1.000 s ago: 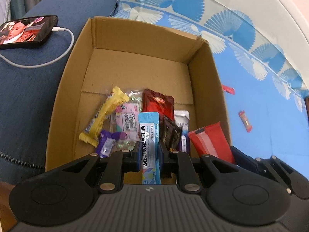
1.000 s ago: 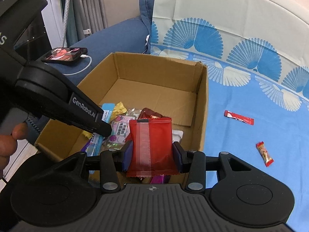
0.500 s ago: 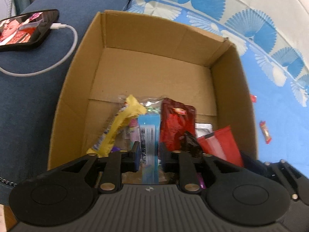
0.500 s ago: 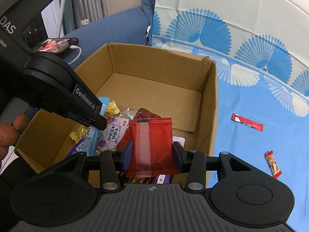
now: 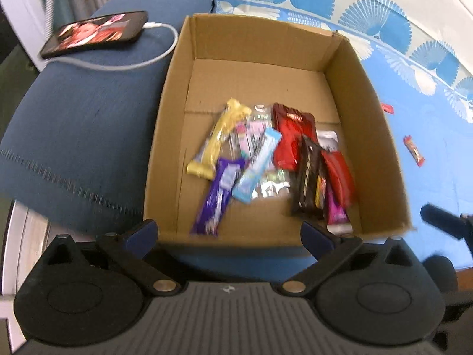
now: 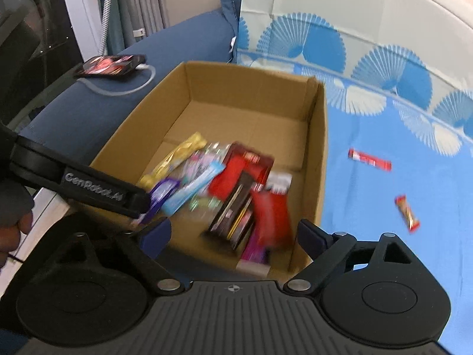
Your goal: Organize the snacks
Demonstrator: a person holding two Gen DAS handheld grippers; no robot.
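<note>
A cardboard box sits on the sofa and holds several snack packets. Among them are a light blue bar, a red packet, a yellow bar and a purple bar. My left gripper is open and empty above the box's near edge. My right gripper is open and empty over the box's near right corner. Two small red snacks lie on the blue cloth to the right of the box.
A phone with a white charging cable lies on the dark blue sofa arm left of the box. The blue patterned cloth covers the seat to the right. The left gripper's body crosses the right wrist view.
Both grippers have opened and pulled back. The light blue bar left the left gripper and the red packet left the right gripper; both now lie in the box.
</note>
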